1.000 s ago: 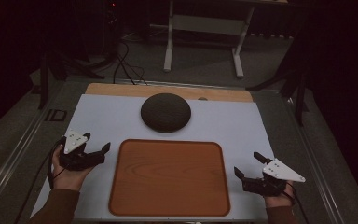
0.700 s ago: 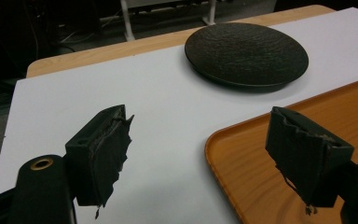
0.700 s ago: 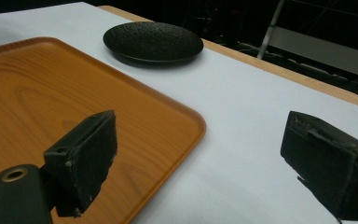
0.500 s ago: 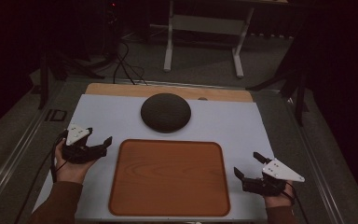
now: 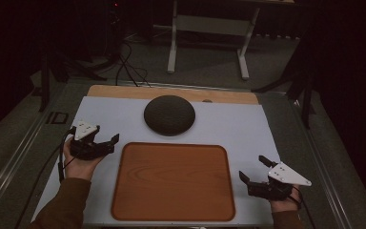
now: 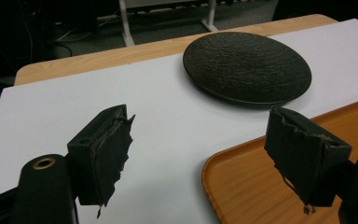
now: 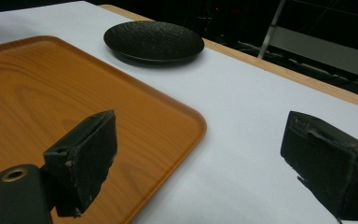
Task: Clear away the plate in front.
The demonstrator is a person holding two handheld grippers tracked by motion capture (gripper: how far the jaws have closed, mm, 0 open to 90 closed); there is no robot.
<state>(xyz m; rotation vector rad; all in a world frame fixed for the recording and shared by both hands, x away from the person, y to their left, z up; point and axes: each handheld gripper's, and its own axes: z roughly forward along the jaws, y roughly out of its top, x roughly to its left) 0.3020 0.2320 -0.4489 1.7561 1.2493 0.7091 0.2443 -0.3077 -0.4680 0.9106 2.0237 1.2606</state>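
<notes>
Since a second ago our left gripper (image 5: pixel 106 143) has slid forward along the left edge of the table (image 5: pixel 248 124) and turned its fingers (image 6: pixel 103 154) toward the far middle, while our right gripper (image 5: pixel 253 171) has stayed where it was, beside the near right corner of the wooden tray (image 5: pixel 171 181).

Both pairs of fingers are spread wide and hold nothing. In the left gripper view the dark plate (image 6: pixel 247 67) lies ahead between the jaws, flat on the white table, just beyond the tray's far rim and apart from it. The tray itself is bare.

We judge this to be the approach: the left hand (image 5: pixel 78 164) is lining up on the plate, and nothing is grasped yet. Next we would carry the left gripper farther forward and inward, drop the fingers low so one slips under the plate's thin near-left rim, then close on it. The rim sits close to the table, so a shallow angle matters. Our right gripper looks ready to steady the tray.
</notes>
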